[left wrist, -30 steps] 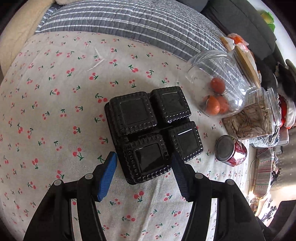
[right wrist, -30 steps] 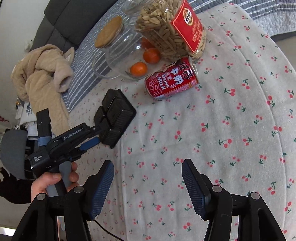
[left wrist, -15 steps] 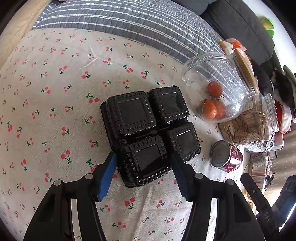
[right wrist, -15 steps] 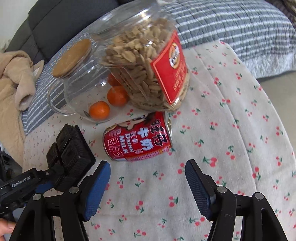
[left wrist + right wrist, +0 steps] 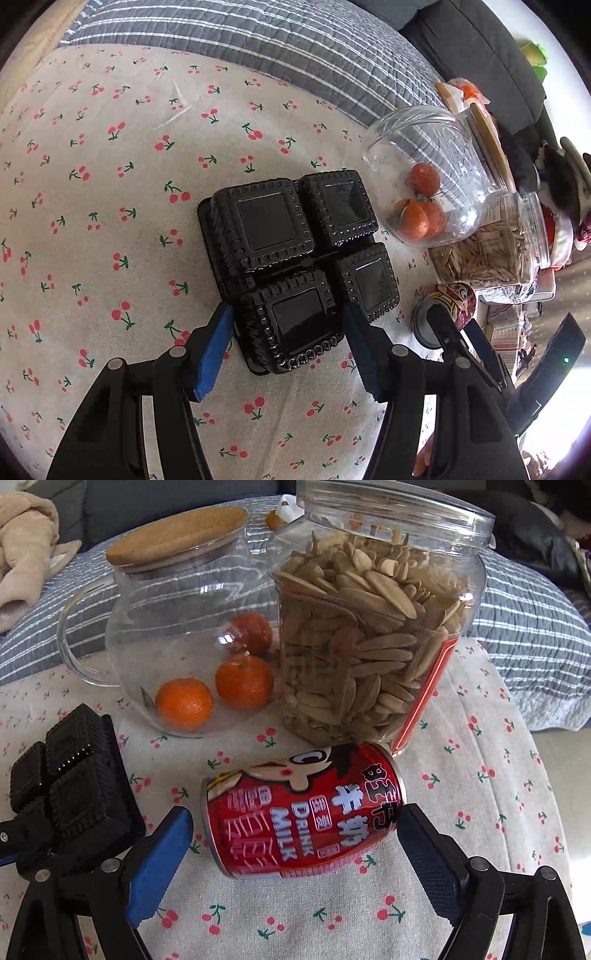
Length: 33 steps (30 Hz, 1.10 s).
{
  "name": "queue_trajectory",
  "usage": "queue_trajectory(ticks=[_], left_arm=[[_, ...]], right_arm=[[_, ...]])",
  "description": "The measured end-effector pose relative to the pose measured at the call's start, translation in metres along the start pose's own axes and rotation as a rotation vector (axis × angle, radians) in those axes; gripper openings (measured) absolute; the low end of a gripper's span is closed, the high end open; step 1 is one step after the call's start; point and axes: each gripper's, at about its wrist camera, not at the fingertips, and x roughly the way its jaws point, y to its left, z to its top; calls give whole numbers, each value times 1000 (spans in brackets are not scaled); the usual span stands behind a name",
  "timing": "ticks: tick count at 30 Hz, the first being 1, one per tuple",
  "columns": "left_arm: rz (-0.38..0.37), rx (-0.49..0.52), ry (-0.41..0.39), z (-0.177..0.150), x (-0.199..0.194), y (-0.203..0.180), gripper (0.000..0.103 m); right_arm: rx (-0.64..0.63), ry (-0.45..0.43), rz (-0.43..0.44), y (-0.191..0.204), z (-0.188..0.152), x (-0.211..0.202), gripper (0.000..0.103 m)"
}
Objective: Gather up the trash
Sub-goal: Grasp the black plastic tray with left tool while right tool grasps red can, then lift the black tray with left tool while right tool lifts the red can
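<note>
A black plastic four-cell tray (image 5: 295, 254) lies upside down on the cherry-print cloth. My left gripper (image 5: 288, 347) is open, its blue pads either side of the tray's near cell. A red milk drink can (image 5: 303, 812) lies on its side on the cloth. My right gripper (image 5: 295, 856) is open, its pads flanking the can's two ends without touching. The can (image 5: 443, 306) also shows at the right of the left wrist view, with the right gripper's fingers at it. The tray (image 5: 74, 786) shows at the left of the right wrist view.
A glass jug with a cork lid (image 5: 177, 627) holds three oranges. A clear jar of seeds (image 5: 369, 627) stands just behind the can. A grey striped quilt (image 5: 258, 44) lies beyond the cloth. A beige garment (image 5: 22, 546) lies far left.
My left gripper has moved forward so its pads now straddle the tray's near cell. My right gripper has closed in on the can, which now sits between its pads.
</note>
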Motion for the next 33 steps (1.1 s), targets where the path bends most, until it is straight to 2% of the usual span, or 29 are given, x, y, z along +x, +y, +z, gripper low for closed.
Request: queue_trajectory(ticks=[6, 10, 11, 12, 13, 15, 18, 21, 23, 24, 25, 26, 27, 30, 33], left_arm=[[-28, 8, 4, 2, 0, 2, 60], [-43, 9, 9, 3, -2, 4, 56], [-45, 14, 9, 3, -3, 4, 55], [-51, 19, 7, 3, -4, 4, 52], [-54, 24, 3, 4, -6, 4, 34], [-81, 25, -1, 5, -11, 5, 19], [-80, 46, -1, 5, -14, 6, 15], [-120, 17, 7, 8, -16, 12, 15], [-131, 9, -6, 10, -21, 13, 20], [-136, 10, -16, 10, -23, 12, 36], [-134, 11, -23, 9, -23, 11, 62], [-125, 11, -30, 8, -23, 9, 70], [-117, 11, -34, 8, -23, 7, 75], [-106, 19, -25, 6, -17, -2, 75], [-41, 22, -16, 3, -5, -7, 75]], right_arm=[[33, 7, 69, -15, -1, 13, 99], [78, 11, 149, -25, -2, 13, 98], [84, 15, 172, -28, -2, 13, 95], [87, 14, 172, -30, -3, 12, 95], [86, 15, 169, -32, -4, 12, 95], [77, 17, 176, -34, -6, 10, 95], [82, 29, 194, -40, -11, 4, 95], [79, 40, 202, -44, -12, -2, 95], [85, 45, 220, -48, -16, -9, 95], [86, 48, 220, -50, -17, -12, 95], [85, 50, 216, -53, -19, -15, 95], [85, 53, 215, -55, -20, -17, 95], [86, 57, 218, -57, -24, -21, 95], [90, 71, 226, -60, -28, -24, 95], [86, 79, 232, -58, -34, -27, 95]])
